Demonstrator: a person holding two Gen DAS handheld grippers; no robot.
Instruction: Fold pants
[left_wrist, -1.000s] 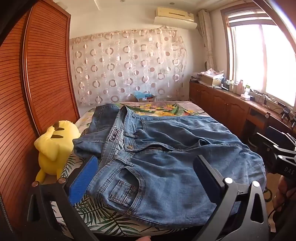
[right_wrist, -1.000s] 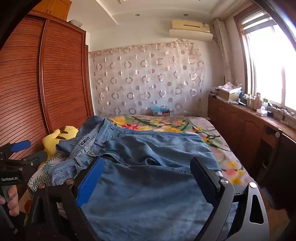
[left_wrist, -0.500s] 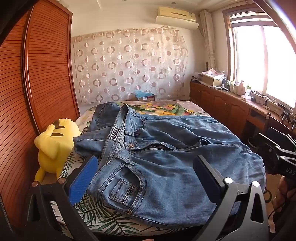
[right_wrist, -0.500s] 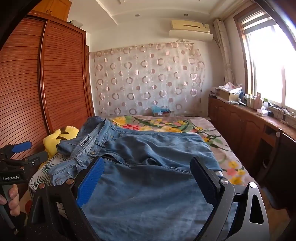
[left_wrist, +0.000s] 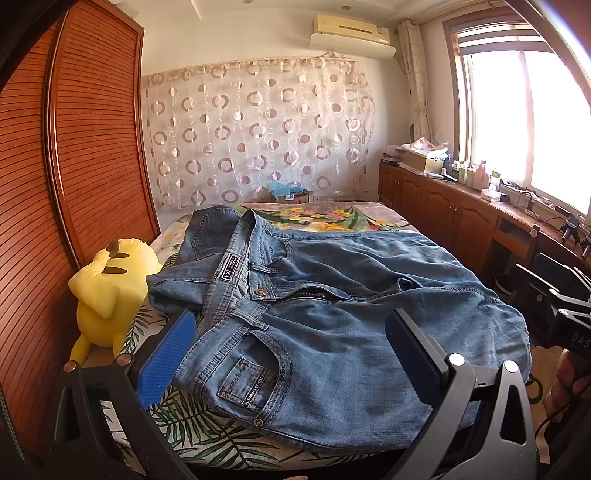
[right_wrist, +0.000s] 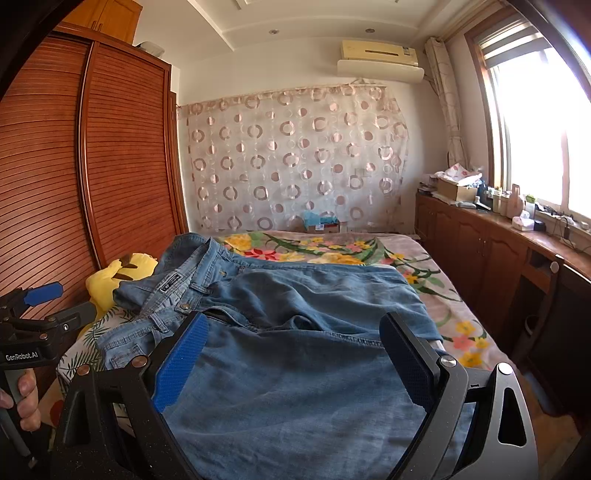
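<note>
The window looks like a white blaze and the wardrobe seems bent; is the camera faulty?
Not faulty. Left wrist view: the window is overexposed by daylight, and the fisheye lens bows the wardrobe. Right wrist view: same glare and curving, dark corners from the lens rim, yet the jeans are evenly lit and sharp.

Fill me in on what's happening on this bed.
A person holds a two-finger gripper in each hand over blue jeans spread across a floral bed. The left gripper hovers open near the waistband and front pocket; the right gripper hovers open over the legs. Neither grips fabric yet. A yellow plush toy sits beside the waistband.
</note>
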